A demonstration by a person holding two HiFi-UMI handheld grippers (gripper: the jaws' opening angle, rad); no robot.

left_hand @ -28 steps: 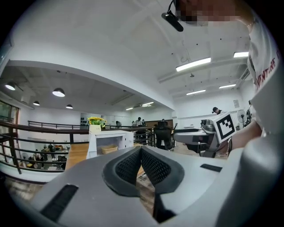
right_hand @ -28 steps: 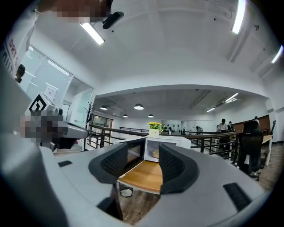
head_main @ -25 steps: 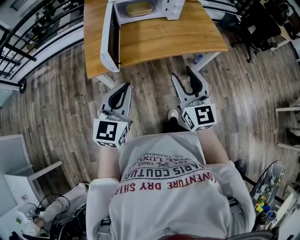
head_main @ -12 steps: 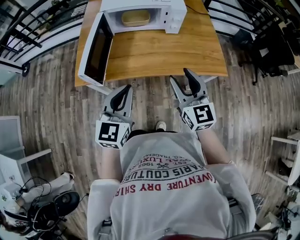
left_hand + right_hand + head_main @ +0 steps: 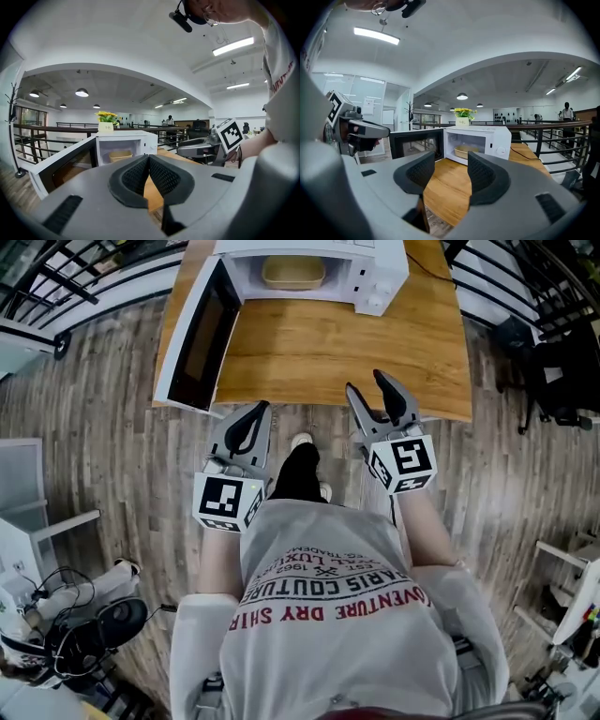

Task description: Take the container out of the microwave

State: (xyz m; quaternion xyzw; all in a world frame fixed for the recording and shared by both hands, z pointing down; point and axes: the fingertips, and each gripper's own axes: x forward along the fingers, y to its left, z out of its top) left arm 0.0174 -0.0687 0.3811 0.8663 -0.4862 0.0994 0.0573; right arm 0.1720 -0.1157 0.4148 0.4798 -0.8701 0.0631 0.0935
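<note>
A white microwave (image 5: 380, 277) stands at the far end of the wooden table (image 5: 328, 348), its door (image 5: 192, 334) swung wide to the left. Inside sits a tan container (image 5: 293, 273), which also shows in both gripper views (image 5: 120, 156) (image 5: 464, 151). My left gripper (image 5: 253, 418) hovers over the floor just short of the table's near edge, its jaws shut with nothing between them (image 5: 149, 161). My right gripper (image 5: 370, 390) reaches the near edge and stands open and empty (image 5: 451, 171). Both are well short of the microwave.
A small pot of yellow flowers (image 5: 462, 115) rests on top of the microwave. A black cable (image 5: 427, 261) runs over the table's right back corner. Dark railings (image 5: 56, 296) line the left and the back, and a black chair (image 5: 562, 381) stands to the right.
The person has stepped toward the table, one leg forward. Both grippers have come from over the floor up to the table's near edge. Their jaws have not changed.
</note>
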